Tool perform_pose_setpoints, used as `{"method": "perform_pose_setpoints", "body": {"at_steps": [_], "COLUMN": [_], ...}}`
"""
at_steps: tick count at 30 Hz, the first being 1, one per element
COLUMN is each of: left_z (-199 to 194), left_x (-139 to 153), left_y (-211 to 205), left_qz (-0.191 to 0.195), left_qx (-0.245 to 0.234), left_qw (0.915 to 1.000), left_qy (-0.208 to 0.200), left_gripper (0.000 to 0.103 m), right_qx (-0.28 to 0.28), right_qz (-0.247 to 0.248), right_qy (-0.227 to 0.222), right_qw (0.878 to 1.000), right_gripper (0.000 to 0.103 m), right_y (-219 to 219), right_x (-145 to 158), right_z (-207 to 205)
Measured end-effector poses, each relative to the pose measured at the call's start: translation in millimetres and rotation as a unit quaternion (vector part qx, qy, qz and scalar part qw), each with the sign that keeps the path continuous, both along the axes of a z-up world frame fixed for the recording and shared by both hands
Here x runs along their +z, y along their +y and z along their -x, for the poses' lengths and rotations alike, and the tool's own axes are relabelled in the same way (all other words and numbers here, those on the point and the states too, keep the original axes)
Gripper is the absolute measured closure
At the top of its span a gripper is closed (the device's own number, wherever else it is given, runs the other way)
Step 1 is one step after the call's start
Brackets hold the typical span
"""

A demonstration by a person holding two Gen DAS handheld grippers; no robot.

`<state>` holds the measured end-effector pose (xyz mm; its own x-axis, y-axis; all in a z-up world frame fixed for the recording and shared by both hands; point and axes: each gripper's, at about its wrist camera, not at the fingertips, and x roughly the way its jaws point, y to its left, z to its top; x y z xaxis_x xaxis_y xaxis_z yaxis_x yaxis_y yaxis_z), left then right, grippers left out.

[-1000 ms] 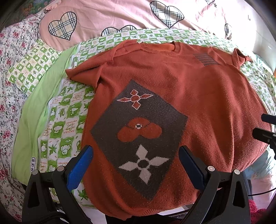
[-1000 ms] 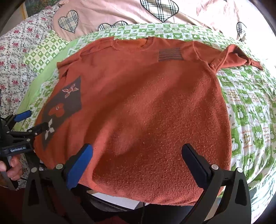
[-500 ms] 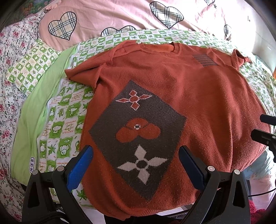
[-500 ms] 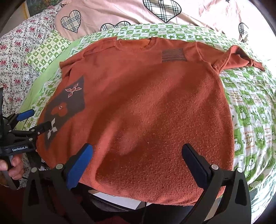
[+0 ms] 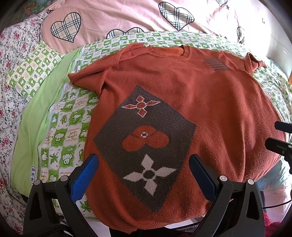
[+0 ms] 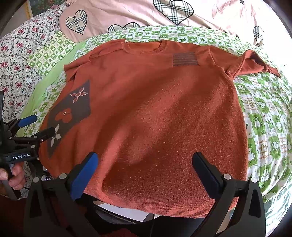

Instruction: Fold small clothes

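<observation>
My left gripper (image 5: 144, 175) is wide open, hovering over the sweater's (image 5: 209, 109) hem at the grey diamond patch (image 5: 146, 145), gripping nothing. My right gripper (image 6: 144, 173) is also spread wide, empty, above the hem's plain side. Sweater lies flat, front up, on the green checked sheet (image 6: 264, 118), collar (image 6: 146, 48) away from me. Its far sleeve (image 6: 255, 63) looks bunched, though it's hard to tell. Pink heart blanket (image 5: 127, 16) beyond.

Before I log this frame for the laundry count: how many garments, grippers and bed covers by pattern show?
Orange sweater: 1
Grippers: 2, left gripper, right gripper
Green checked cover: 1
Pink heart cover: 1
Floral cover: 1
Total: 6
</observation>
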<state>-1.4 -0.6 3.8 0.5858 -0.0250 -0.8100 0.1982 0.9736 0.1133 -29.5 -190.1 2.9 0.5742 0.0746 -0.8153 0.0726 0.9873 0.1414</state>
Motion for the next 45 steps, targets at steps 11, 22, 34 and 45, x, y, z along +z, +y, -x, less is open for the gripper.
{"method": "perform_pose_setpoints", "body": {"at_steps": [11, 22, 34, 45], "left_z": [-2, -6, -11, -28], "left_x": [-1, -2, -6, -10], "left_y": [-2, -3, -6, -10], "left_qz": [-0.015, -0.022, -0.002, 0.003], "left_qx": [0.000, -0.002, -0.007, -0.007], "left_qw": [0.9999, 0.9998, 0.9999, 0.9999], "left_qy": [0.001, -0.002, 0.007, 0.012], "left_gripper": [0.004, 0.004, 0.004, 0.004], "right_qx": [-0.002, -0.002, -0.002, -0.024], "right_qz": [0.005, 0.011, 0.003, -0.017], "right_qy": [0.015, 0.019, 0.010, 0.020], "right_qw": [1.000, 1.000, 1.000, 0.999], "right_gripper": [0.000, 0.000, 0.000, 0.000], "right_y": [-2, -2, -3, -24], "right_x": [1, 1, -2, -3], "right_z": [-2, -4, -7, -10]}}
